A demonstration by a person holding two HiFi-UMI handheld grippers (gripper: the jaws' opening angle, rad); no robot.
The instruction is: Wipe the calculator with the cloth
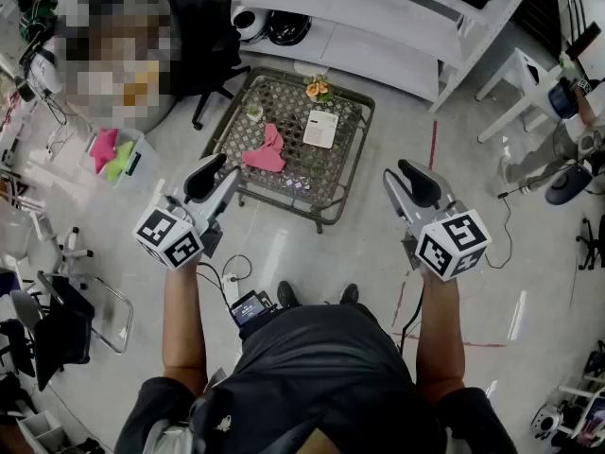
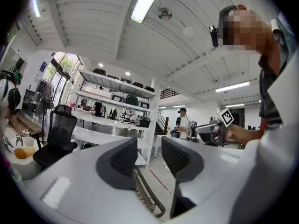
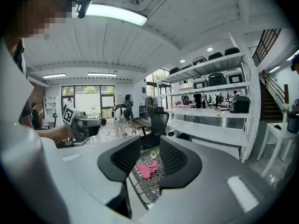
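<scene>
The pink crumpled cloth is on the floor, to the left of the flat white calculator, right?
Not quite. The pink crumpled cloth lies on the low woven table, not on the floor. The rest is right: it is to the left of the flat white calculator, which is on the same table. The head view shows this.

I'm looking at a soft, crumpled pink cloth (image 1: pixel 265 149), a smooth white plastic calculator (image 1: pixel 320 128), a rough woven wicker table (image 1: pixel 284 102) and a glossy floor (image 1: pixel 312 253).
</scene>
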